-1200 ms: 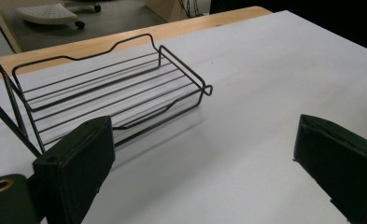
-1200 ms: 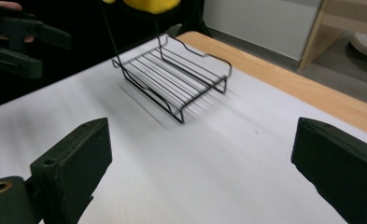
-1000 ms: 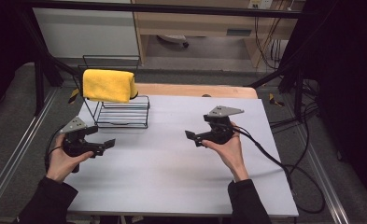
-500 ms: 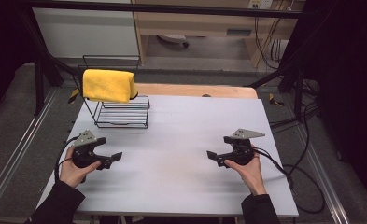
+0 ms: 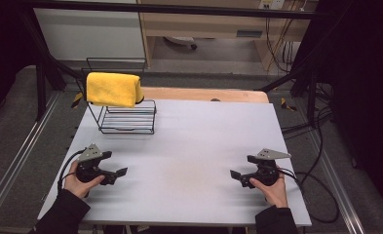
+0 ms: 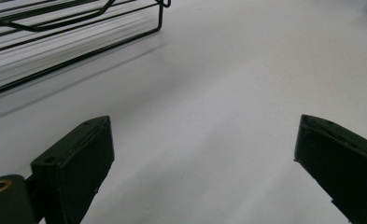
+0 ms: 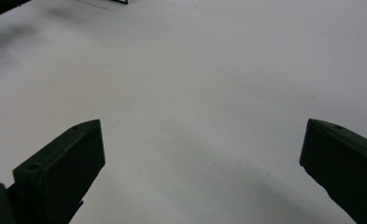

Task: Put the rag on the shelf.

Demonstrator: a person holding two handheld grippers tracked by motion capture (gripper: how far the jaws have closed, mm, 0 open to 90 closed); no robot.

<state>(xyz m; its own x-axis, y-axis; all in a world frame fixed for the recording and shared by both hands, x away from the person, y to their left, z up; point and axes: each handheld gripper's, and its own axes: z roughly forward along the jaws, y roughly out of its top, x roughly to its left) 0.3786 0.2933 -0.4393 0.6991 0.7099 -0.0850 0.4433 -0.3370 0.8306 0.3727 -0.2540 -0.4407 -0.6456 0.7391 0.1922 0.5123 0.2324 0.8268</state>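
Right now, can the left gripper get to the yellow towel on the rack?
Probably yes. The left gripper is open and empty, and bare table lies between it and the wire rack. The yellow towel hangs over the rack's top bar, uncovered.

My white table (image 5: 194, 131) spreads out before me, with a wooden strip (image 5: 203, 94) along its edge at 12 o'clock. Black cables (image 5: 320, 146) trail on the floor at 3 o'clock, and a metal rail (image 5: 18, 156) runs at 9 o'clock.
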